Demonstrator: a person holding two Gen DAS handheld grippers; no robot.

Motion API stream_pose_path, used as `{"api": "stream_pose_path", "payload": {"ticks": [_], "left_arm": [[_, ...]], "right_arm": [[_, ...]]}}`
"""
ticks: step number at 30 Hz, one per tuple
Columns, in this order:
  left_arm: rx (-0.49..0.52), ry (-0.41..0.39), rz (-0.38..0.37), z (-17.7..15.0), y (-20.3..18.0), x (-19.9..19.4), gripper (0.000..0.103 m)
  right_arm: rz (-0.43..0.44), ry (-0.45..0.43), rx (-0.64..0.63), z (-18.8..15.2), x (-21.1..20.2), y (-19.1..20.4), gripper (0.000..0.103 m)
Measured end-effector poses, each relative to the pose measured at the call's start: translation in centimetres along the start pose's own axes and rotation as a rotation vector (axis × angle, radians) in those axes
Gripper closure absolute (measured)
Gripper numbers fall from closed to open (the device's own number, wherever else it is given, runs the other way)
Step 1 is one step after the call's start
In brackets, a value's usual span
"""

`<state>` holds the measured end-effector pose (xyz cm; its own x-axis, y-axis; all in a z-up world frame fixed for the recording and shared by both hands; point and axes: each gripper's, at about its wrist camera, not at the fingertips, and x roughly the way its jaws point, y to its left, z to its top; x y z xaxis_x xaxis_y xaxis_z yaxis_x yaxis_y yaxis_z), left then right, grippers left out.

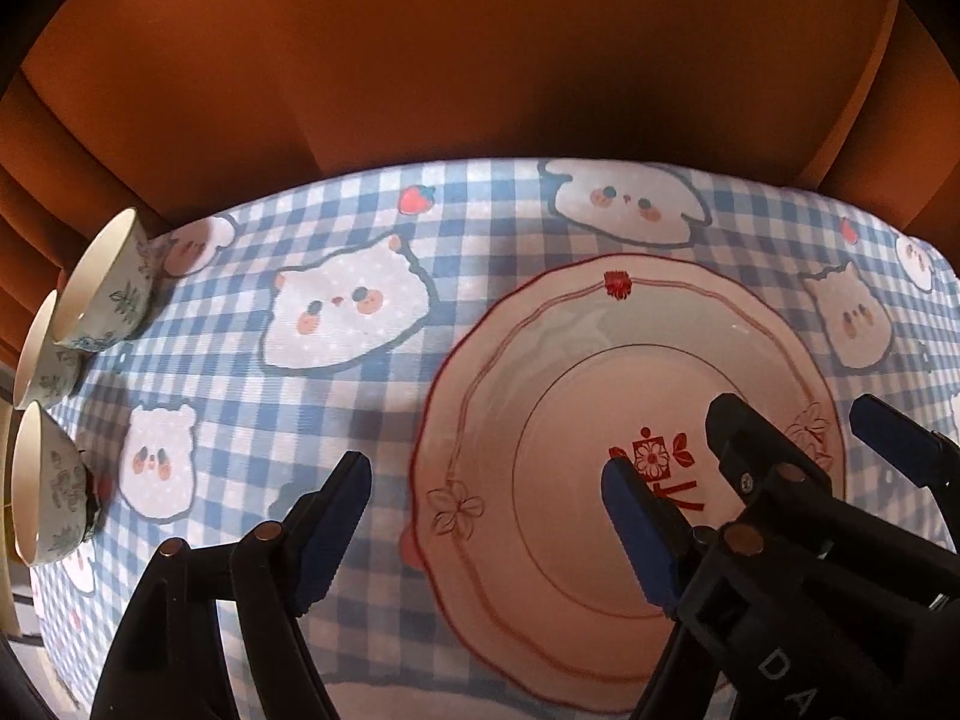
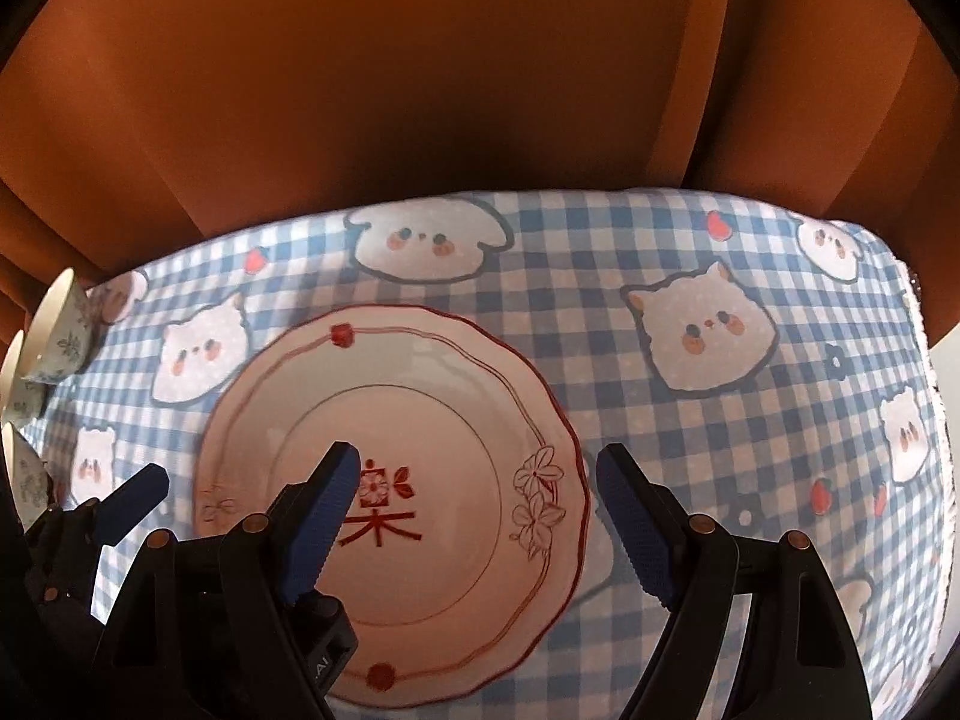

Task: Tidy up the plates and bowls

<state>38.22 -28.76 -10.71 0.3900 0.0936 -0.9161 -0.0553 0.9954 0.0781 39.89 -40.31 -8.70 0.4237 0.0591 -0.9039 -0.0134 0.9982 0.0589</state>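
A white plate (image 1: 540, 396) with a red scalloped rim, flower marks and a red character lies flat on the checked tablecloth; it also shows in the right wrist view (image 2: 420, 420). My left gripper (image 1: 486, 516) is open and straddles the plate's left rim, its right finger over the plate's middle. My right gripper (image 2: 474, 510) is open and straddles the plate's right rim. The right gripper also shows in the left wrist view (image 1: 798, 444). Three patterned bowls (image 1: 102, 288) stand in a row at the table's left edge; they also show in the right wrist view (image 2: 57, 330).
The blue-and-white checked tablecloth (image 2: 690, 432) with cartoon animal faces covers the table. Orange curtains (image 1: 480, 60) hang behind the table's far edge. The table's right edge (image 2: 924, 396) drops off near the right gripper's side.
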Motion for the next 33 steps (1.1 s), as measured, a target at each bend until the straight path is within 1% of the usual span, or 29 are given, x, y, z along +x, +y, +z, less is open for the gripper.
{"api": "stream_pose_path", "payload": {"ticks": [2,3,4,5,7,10,14,20,24,28,30,32,33], "left_arm": [[0.007,0.013,-0.016,0.0,-0.4,0.6,0.024],[0.009,0.021,-0.024,0.1,-0.5,0.9,0.027],[0.011,0.031,-0.028,0.0,-0.7,1.2,0.026],[0.010,0.019,-0.024,0.0,-0.8,1.2,0.026],[0.009,0.018,-0.024,0.0,-0.8,1.2,0.026],[0.015,0.024,-0.025,-0.2,-0.6,1.1,0.027],[0.002,0.040,-0.007,-0.9,0.6,0.8,0.027],[-0.031,0.069,0.003,-2.9,2.9,0.2,0.027],[-0.046,0.087,0.002,-4.0,3.8,-0.2,0.027],[-0.042,0.076,-0.014,-4.2,4.0,-0.4,0.028],[-0.053,0.069,-0.016,-4.1,4.0,-0.4,0.028],[-0.058,0.062,-0.012,-4.1,4.1,-0.2,0.029],[-0.057,0.055,-0.011,-4.1,4.1,-0.3,0.029]], "right_arm": [[0.002,0.011,0.001,-0.1,0.6,-0.2,0.020],[0.009,0.022,0.003,-0.1,0.9,-0.2,0.020],[0.015,0.038,0.008,-0.2,1.3,-0.3,0.024],[0.013,0.044,0.009,-0.3,1.5,-0.3,0.026],[0.016,0.046,0.011,-0.4,1.6,-0.3,0.028],[0.013,0.050,0.011,-0.5,1.6,-0.4,0.028],[0.053,0.075,0.022,-1.3,1.4,-0.1,0.028],[0.089,0.101,-0.003,-3.1,0.8,1.5,0.028],[0.110,0.120,-0.010,-4.2,0.1,2.7,0.028],[0.116,0.118,-0.027,-4.4,0.2,3.3,0.028],[0.120,0.109,-0.030,-4.2,0.3,3.2,0.031],[0.096,0.094,-0.046,-4.1,0.3,2.8,0.043],[0.088,0.094,-0.057,-3.9,0.6,2.7,0.045]]}}
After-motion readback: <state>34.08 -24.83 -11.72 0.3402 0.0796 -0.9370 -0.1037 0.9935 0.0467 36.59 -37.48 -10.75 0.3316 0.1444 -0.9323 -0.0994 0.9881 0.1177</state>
